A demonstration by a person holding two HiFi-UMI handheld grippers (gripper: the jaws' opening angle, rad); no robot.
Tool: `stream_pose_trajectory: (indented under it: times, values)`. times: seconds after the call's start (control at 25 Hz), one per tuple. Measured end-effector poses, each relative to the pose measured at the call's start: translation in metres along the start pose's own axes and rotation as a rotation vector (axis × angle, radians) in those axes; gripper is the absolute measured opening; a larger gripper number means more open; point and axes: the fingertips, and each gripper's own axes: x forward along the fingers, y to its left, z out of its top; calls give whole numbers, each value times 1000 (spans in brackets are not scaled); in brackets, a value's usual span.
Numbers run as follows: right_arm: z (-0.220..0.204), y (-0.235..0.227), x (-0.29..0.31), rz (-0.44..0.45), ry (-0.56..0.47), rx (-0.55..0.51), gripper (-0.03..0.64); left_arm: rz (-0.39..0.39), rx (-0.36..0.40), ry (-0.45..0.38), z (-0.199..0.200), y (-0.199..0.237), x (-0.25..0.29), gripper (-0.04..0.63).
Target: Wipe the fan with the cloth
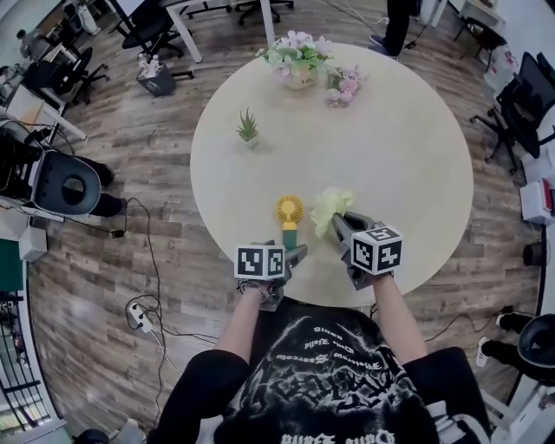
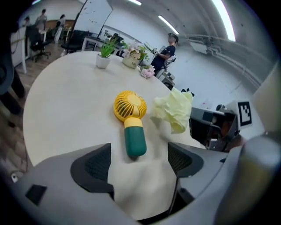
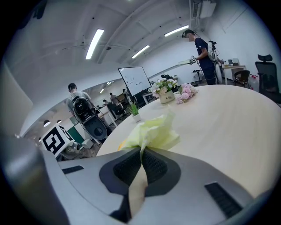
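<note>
A small hand fan (image 1: 289,218) with a yellow round head and a dark green handle lies flat on the round beige table (image 1: 416,147), near its front edge. My left gripper (image 1: 293,256) stands open just behind the end of the handle and holds nothing. In the left gripper view the fan (image 2: 131,121) lies ahead of the spread jaws of the left gripper (image 2: 139,161). My right gripper (image 1: 340,224) is shut on a pale yellow-green cloth (image 1: 329,206), right of the fan's head. In the right gripper view the cloth (image 3: 154,131) bunches out above the pinched pads of the right gripper (image 3: 141,159).
A small potted plant (image 1: 248,128) stands left of the table's centre. A flower vase (image 1: 299,62) and pink blossoms (image 1: 345,87) sit at the far edge. Office chairs (image 1: 520,108) ring the table, a person (image 1: 399,22) stands beyond it, and cables (image 1: 143,316) lie on the floor at left.
</note>
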Motion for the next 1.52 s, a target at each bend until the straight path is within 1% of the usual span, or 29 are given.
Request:
stream_pose_trajectory:
  times: [0.12, 0.2, 0.28, 0.32, 0.44, 0.48, 0.52, 0.56, 0.64, 0.8, 0.92, 1.0, 1.08, 1.16, 1.2, 1.32, 1.52]
  values:
    - [6, 1, -2, -6, 0, -37, 15, 156, 188, -14, 4, 8, -8, 407]
    - [12, -1, 0, -10, 0, -52, 17, 219, 278, -52, 9, 7, -6, 407]
    - [18, -2, 5, -10, 1, -68, 17, 243, 316, -107, 13, 5, 6, 407]
    - [23, -2, 8, -6, 2, -80, 17, 252, 315, -111, 11, 5, 12, 407]
    - [43, 6, 19, 34, 4, -137, 17, 303, 310, -74, 4, 9, 21, 398]
    - [51, 9, 23, 47, 7, -165, 17, 326, 323, -77, 4, 11, 20, 330]
    - [59, 12, 28, 56, 14, -197, 17, 339, 341, -83, 5, 13, 19, 233]
    - [65, 15, 33, 62, 25, -231, 17, 339, 363, -88, 6, 13, 18, 202]
    - [73, 21, 45, 73, 57, -296, 17, 309, 407, -89, 6, 14, 18, 199]
    - [70, 26, 64, 61, 138, -411, 17, 214, 518, -61, 8, 16, 17, 195]
    - [60, 17, 72, 23, 202, -475, 15, 141, 615, -27, 12, 19, 17, 191]
    - [54, 7, 74, -13, 251, -519, 15, 87, 654, -7, 15, 22, 17, 190]
    - [43, -1, 79, -41, 319, -576, 15, 40, 687, 12, 16, 24, 16, 189]
    - [29, 0, 88, -36, 388, -652, 15, 6, 732, 39, 15, 24, 16, 189]
    - [24, 4, 93, -26, 407, -680, 15, -9, 750, 53, 13, 24, 16, 187]
    - [19, 26, 107, 6, 401, -692, 15, -35, 762, 72, 14, 24, 16, 187]
    - [6, 61, 112, 49, 377, -742, 15, -44, 726, 57, 15, 25, 14, 186]
